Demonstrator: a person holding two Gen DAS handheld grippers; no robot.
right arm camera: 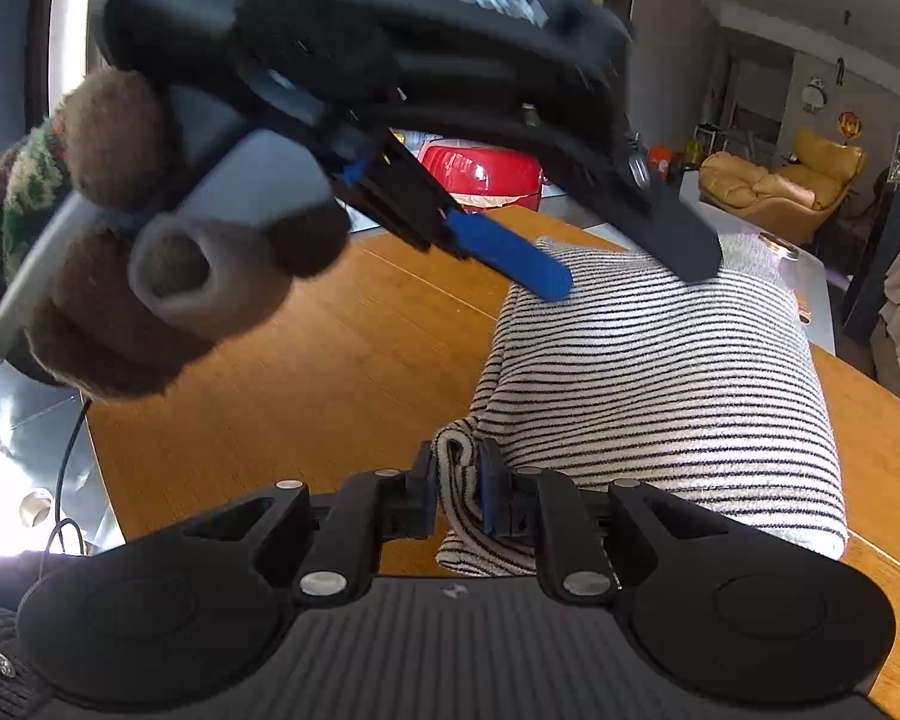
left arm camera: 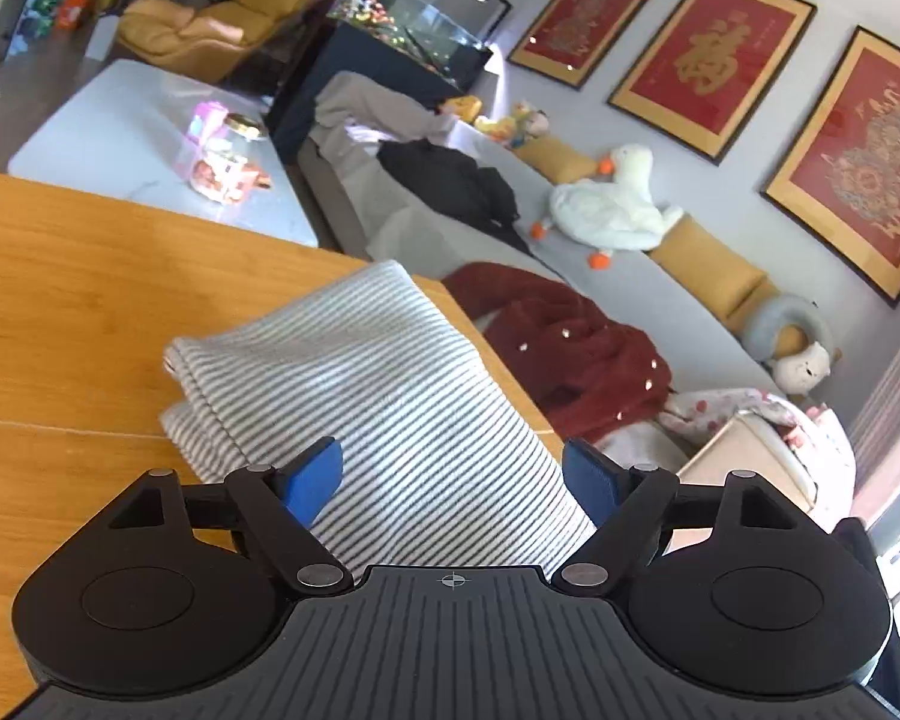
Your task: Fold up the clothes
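Two grippers angle down over the surface (right arm camera: 306, 354): right gripper (right arm camera: 457, 489) pinches the shirt's (right arm camera: 660, 372) near fold; left gripper (left arm camera: 450, 480) hovers spread above it, holding nothing.

Left gripper (left arm camera: 453, 483): jaws spread wide, blue pads clear on either side, pointing downward at a slant. Gloved left hand (right arm camera: 144, 276) wraps its handle, seen from the right wrist view. Right gripper (right arm camera: 459, 495): jaws nearly together, pads pinching a fold of striped garment (right arm camera: 660, 372).
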